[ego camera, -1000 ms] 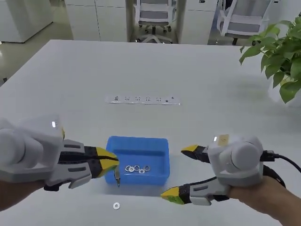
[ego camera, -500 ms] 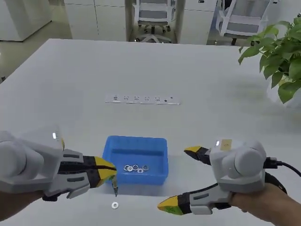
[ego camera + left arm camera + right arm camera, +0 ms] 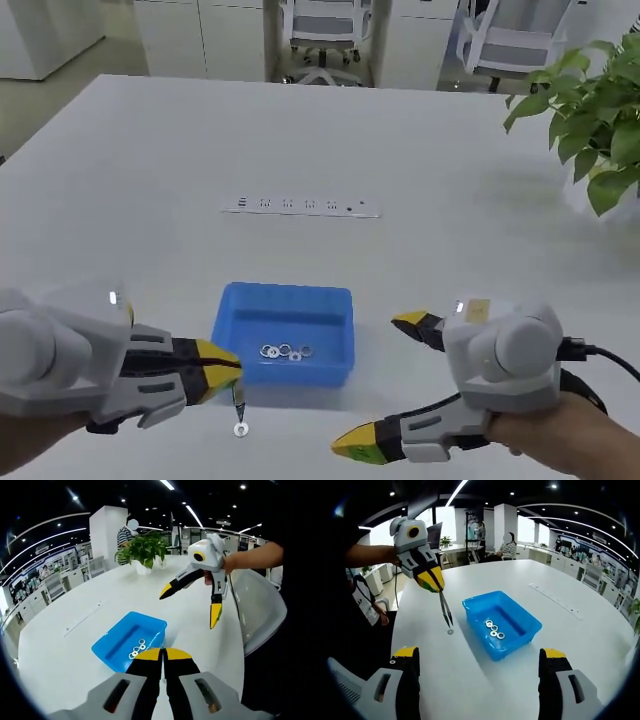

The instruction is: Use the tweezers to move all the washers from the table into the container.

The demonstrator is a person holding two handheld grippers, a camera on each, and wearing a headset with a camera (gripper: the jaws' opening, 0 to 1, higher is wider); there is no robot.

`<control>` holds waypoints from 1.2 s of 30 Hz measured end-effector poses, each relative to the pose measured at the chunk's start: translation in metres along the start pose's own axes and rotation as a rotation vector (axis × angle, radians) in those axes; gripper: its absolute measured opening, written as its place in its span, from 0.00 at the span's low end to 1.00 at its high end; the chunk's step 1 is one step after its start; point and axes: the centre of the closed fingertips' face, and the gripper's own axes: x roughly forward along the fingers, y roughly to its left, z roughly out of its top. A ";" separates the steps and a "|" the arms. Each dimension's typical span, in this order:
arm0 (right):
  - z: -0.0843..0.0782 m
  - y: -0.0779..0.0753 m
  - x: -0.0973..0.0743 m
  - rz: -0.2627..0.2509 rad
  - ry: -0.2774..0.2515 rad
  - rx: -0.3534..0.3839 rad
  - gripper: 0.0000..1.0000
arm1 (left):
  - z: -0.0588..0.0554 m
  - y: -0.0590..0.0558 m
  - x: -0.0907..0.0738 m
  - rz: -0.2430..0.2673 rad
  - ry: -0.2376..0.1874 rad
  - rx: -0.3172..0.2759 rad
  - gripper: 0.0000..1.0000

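The slim metal tweezers point(image 3: 444, 609) are pinched between the pressed-together jaws of the left gripper point(image 3: 232, 366). Their tips are pointed down just over a small silver loose washer point(image 3: 240, 430) lying on the white table point(image 3: 150, 180). Beyond the tips, gathered washers point(image 3: 285, 351) are seen in the blue container point(image 3: 310, 372). The right gripper point(image 3: 370, 383) is held spread alongside.

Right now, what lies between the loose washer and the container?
Only bare table between washer and container, in the right gripper view; tweezers hang over the washer.

We see the left gripper point(image 3: 222, 368) clamping slim metal tweezers point(image 3: 238, 402) (tips down) at one small silver washer point(image 3: 240, 430).
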 end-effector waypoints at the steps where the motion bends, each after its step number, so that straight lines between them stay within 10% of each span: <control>1: 0.000 0.000 0.000 0.001 0.000 0.001 1.00 | -0.001 0.000 0.000 0.001 -0.001 -0.001 0.04; 36: 0.006 0.022 0.009 0.089 -0.029 -0.044 0.88 | -0.016 0.004 0.003 0.004 0.003 0.006 0.04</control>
